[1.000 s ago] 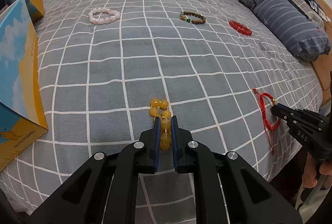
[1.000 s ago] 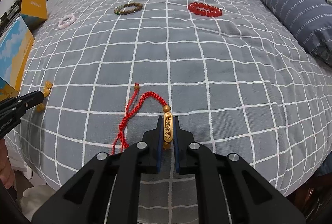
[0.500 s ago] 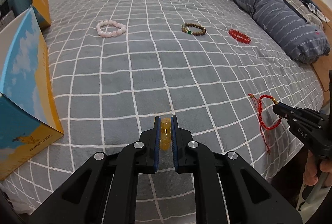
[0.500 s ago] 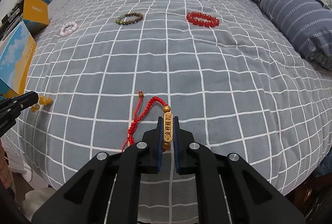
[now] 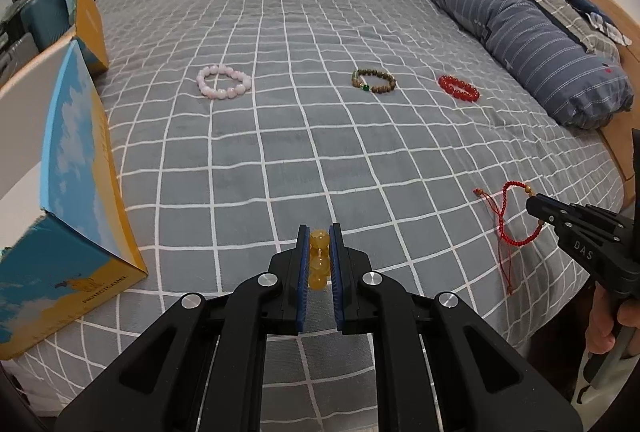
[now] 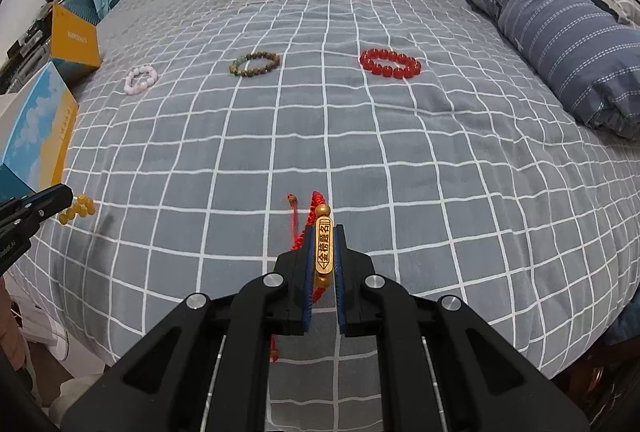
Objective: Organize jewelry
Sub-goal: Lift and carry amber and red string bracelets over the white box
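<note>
1. Left gripper (image 5: 319, 252) has its fingers clamped on an amber bracelet (image 5: 319, 264). From the right wrist view you can see the beads (image 6: 78, 210) dangling off the tip, lifted clear of the bed (image 5: 280, 160).
2. Right gripper (image 6: 323, 252) is pinched onto the gold charm (image 6: 323, 247) of a red cord bracelet (image 6: 308, 228). The cord loops and hangs loose under the fingers, with its tails trailing down over the bedspread.
3. In the left wrist view the right gripper (image 5: 534, 206) pokes in from the right edge, a hand (image 5: 604, 324) on its handle, and the cord bracelet (image 5: 508, 216) hangs from it.
4. 3 bracelets lie flat in a row farther up the bed, well apart: pink (image 5: 224, 82) on the left, brown (image 5: 374, 80) with a green bead in the middle, red beads (image 5: 458, 87) on the right.
5. A blue and yellow box (image 5: 68, 200) sits at the bed's left edge, near the left gripper.
6. A striped pillow (image 5: 524, 32) runs along the right side.
</note>
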`<act>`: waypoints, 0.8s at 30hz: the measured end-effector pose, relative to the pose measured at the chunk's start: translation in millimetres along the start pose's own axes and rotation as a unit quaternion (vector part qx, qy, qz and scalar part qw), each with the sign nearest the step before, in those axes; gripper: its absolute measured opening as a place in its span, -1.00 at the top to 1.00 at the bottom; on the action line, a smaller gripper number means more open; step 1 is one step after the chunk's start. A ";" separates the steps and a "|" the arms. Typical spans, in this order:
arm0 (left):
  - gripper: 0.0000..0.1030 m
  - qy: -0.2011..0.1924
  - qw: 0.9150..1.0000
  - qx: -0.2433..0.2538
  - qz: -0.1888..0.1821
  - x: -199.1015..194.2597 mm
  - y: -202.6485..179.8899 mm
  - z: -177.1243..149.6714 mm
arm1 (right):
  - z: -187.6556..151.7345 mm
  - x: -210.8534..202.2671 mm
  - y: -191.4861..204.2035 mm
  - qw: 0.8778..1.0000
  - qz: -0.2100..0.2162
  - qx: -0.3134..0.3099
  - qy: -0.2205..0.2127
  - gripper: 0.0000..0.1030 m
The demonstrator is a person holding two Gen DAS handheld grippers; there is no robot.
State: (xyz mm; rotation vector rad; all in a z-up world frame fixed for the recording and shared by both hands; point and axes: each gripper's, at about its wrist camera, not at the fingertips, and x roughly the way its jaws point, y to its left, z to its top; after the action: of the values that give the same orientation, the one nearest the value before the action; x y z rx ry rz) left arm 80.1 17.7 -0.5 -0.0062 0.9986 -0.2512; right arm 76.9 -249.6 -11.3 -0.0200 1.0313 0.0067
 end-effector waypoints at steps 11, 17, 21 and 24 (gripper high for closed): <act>0.82 -0.030 0.999 0.006 0.014 -23.9 3.0 13.0 | 23.0 -20.3 7.3 0.999 -0.003 -0.005 -0.033 0.85; 0.82 -0.045 0.999 0.002 0.026 -36.5 9.0 21.5 | 37.4 -31.3 18.8 0.999 0.000 -0.011 -0.053 0.84; 0.82 -0.057 0.998 -0.008 0.037 -45.5 16.3 27.1 | 44.5 -37.2 28.3 0.998 0.006 -0.016 -0.061 0.85; 0.82 -0.063 0.997 -0.014 0.040 -51.8 20.7 30.2 | 50.7 -42.6 35.5 0.997 0.012 -0.022 -0.067 0.85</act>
State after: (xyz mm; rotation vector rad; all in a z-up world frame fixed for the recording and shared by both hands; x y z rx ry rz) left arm 82.8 45.5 56.4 -0.0069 0.8745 -0.1606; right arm 98.0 -212.9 50.8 -0.0454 0.8964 0.0522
